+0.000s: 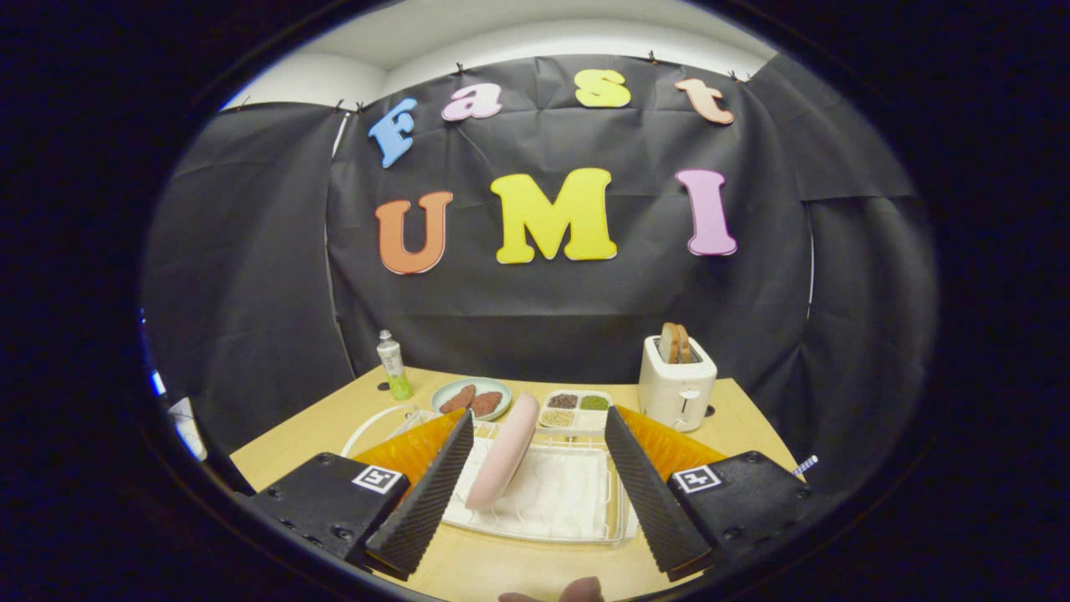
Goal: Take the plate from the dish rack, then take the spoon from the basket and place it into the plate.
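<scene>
The gripper point(535, 493) hangs above the near edge of the table point(276, 447) with its fingers wide apart and nothing between them but air, lined up so that the dish rack point(568, 502) sits in the gap just ahead of the tips. The plate point(504, 456) stands on edge in that rack, leaning a little to one side, closer to the left finger than the right; kept upright like this, its rim is offered as a thin edge the two fingers could close across, which is probably why the gripper faces it squarely with the gap so open. I judge this to be the approach for the first step, since the plate is not yet touched. Beyond the rack lie a dish of food point(471, 399), a small tray of seeds point(577, 410), a bottle point(392, 364) further to the left and a toaster point(675, 380) to the right, all well clear of the fingers. I cannot make out the spoon or its basket from here
</scene>
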### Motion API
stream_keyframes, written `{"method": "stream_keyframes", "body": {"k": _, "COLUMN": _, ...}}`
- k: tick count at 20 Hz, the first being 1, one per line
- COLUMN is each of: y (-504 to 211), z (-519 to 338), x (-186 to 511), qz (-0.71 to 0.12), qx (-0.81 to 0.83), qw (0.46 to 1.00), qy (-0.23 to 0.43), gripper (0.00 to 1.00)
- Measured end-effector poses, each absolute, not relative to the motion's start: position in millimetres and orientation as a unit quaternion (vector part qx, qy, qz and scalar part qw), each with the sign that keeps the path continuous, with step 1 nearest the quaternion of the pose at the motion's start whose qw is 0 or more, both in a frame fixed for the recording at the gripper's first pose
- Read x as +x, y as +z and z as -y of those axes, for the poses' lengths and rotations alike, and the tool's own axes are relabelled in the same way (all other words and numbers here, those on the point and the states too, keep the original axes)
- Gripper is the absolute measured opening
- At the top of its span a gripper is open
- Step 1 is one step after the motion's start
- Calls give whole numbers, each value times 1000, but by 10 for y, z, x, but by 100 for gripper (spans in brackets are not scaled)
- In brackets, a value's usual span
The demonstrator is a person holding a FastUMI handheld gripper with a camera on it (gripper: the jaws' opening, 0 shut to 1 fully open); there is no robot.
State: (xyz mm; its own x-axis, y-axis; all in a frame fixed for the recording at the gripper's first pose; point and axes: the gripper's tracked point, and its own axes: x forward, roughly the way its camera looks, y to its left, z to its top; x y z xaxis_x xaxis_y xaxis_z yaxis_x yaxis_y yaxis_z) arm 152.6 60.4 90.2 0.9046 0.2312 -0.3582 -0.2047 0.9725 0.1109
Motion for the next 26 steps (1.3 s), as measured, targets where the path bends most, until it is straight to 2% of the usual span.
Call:
{"method": "stream_keyframes", "body": {"k": 9, "y": 402, "z": -959, "x": 2213, "qz": -375, "qx": 72, "qw": 918, "qy": 106, "gripper": 100}}
{"method": "stream_keyframes", "body": {"k": 15, "y": -8, "z": -1175, "x": 2441, "qz": -438, "qx": 102, "qw": 889, "qy": 90, "gripper": 100}}
{"method": "stream_keyframes", "body": {"k": 19, "y": -230, "z": -1255, "x": 2502, "qz": -477, "qx": 118, "qw": 867, "qy": 80, "gripper": 96}}
{"method": "stream_keyframes", "body": {"k": 21, "y": -285, "z": -1308, "x": 2494, "qz": -490, "qx": 116, "qw": 861, "qy": 77, "gripper": 84}}
{"method": "stream_keyframes", "body": {"k": 25, "y": -309, "z": -1275, "x": 2481, "qz": -503, "qx": 117, "qw": 855, "qy": 42, "gripper": 52}}
{"method": "stream_keyframes", "body": {"k": 26, "y": -310, "z": -1252, "x": 2474, "qz": -507, "qx": 116, "qw": 853, "qy": 30, "gripper": 48}}
